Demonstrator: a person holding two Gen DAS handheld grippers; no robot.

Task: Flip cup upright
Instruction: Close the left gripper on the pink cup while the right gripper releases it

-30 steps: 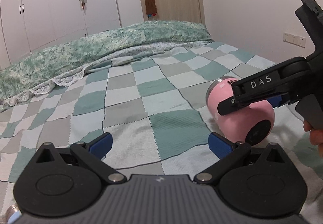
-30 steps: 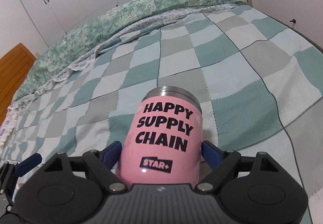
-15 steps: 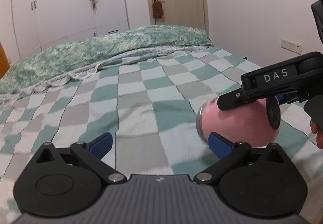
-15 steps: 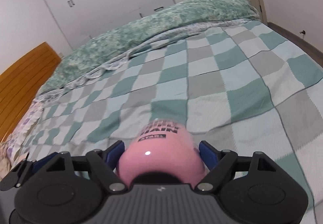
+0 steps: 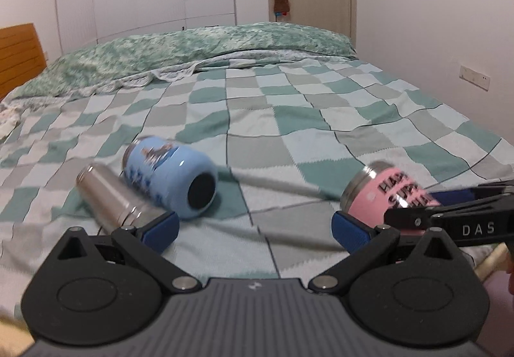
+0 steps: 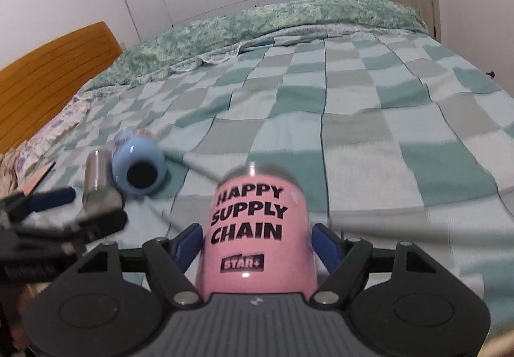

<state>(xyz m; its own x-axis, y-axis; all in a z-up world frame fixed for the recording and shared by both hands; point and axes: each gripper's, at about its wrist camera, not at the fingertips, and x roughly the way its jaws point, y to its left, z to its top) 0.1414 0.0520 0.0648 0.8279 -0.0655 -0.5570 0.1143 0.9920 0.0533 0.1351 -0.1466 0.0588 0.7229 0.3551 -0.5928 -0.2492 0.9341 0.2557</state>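
Observation:
A pink cup (image 6: 260, 228) printed "HAPPY SUPPLY CHAIN" sits between the blue pads of my right gripper (image 6: 258, 243), which is shut on it. Its steel rim points away from the camera and up. In the left wrist view the pink cup (image 5: 382, 196) is at the right, tilted, held just above the bed by the right gripper (image 5: 427, 206). My left gripper (image 5: 253, 227) is open and empty, low over the blanket. A blue cup (image 5: 170, 180) lies on its side, base toward me. A steel cup (image 5: 112, 196) lies beside it, left.
The checkered green and grey blanket (image 5: 289, 119) covers the bed. A folded green quilt (image 5: 180, 48) lies along the far side. A wooden headboard (image 6: 48, 74) is at the left. White wardrobes, a door and a wall stand behind.
My right gripper has turned the pink cup from base-toward-me to rim pointing up and away. My left gripper has swung left, bringing the blue and steel cups into view.

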